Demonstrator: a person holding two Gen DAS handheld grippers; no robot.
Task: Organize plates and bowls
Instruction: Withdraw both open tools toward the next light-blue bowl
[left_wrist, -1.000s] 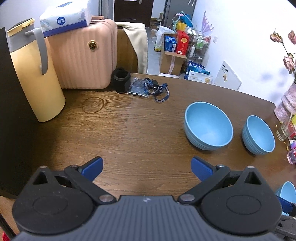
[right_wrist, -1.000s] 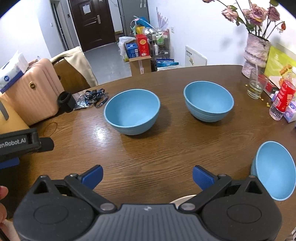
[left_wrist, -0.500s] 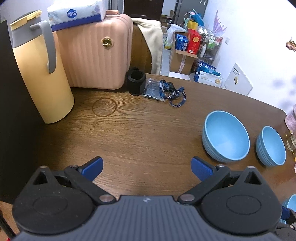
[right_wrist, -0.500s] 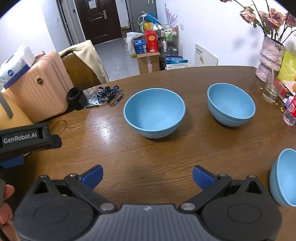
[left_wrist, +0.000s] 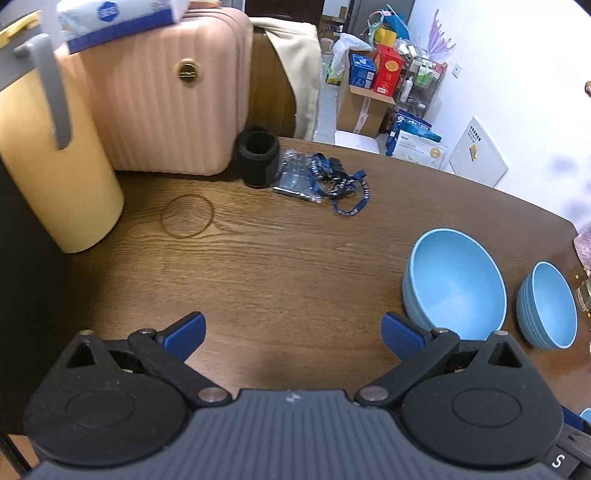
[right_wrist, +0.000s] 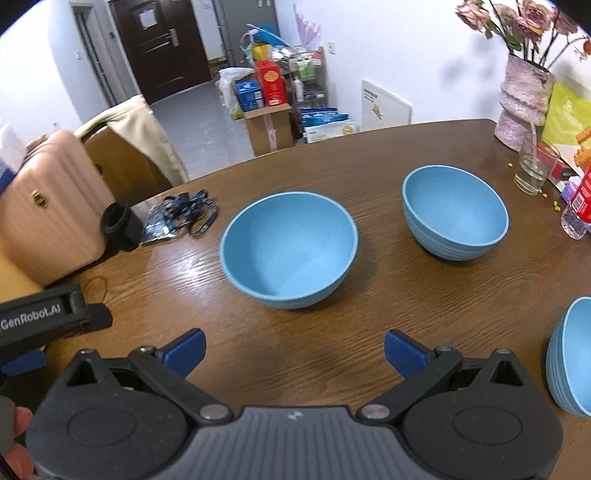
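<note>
Three light blue bowls stand on the brown wooden table (right_wrist: 369, 350). The near bowl (right_wrist: 289, 254) is straight ahead of my right gripper (right_wrist: 294, 350), which is open and holds nothing. A second bowl (right_wrist: 455, 212) sits farther right, and a third bowl (right_wrist: 570, 358) is cut off at the right edge. In the left wrist view my left gripper (left_wrist: 293, 333) is open and empty above bare wood, with the near bowl (left_wrist: 455, 284) to its right and the second bowl (left_wrist: 547, 306) beyond that. The left gripper's body (right_wrist: 40, 317) shows at the right view's left edge.
A yellow jug (left_wrist: 51, 155) and a pink suitcase (left_wrist: 166, 96) stand at the back left, with a black cup (left_wrist: 257, 158) and a blue lanyard (left_wrist: 332, 181) beside them. A flower vase (right_wrist: 524, 99), a glass (right_wrist: 533, 168) and a bottle (right_wrist: 581, 203) crowd the right side.
Both grippers have moved left along the table, so the bowls have slid rightward in the left view. The right view now has the near bowl ahead. Both stayed open.
</note>
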